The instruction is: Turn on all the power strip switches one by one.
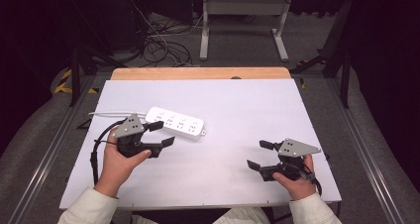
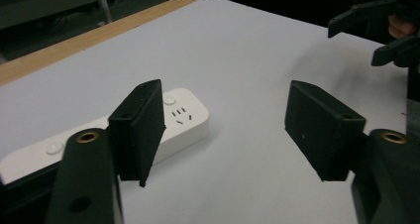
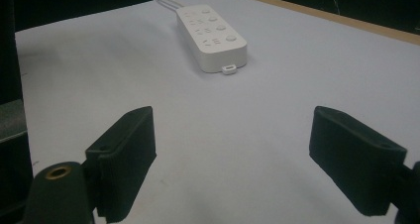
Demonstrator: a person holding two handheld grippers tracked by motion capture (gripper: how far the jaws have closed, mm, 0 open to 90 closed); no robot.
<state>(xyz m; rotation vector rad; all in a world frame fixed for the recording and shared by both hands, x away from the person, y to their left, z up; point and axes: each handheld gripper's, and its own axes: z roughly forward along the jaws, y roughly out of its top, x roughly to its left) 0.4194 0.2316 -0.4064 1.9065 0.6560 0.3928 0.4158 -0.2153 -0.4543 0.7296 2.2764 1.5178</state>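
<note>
power strip lies flat, left of table centre, just beside our left gripper | both claws gape empty, right gripper well apart | we judge it rigid, light, slick plastic | pinch across long sides

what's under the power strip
The power strip lies flat on the white sheet covering the table. Nothing else shows beneath it; the patch directly under it is hidden by its body.

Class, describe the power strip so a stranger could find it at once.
Start at the white table with the wooden far edge. Left of its middle, beside the left gripper, lies the power strip: a long white bar with rows of sockets and a white cord.
</note>
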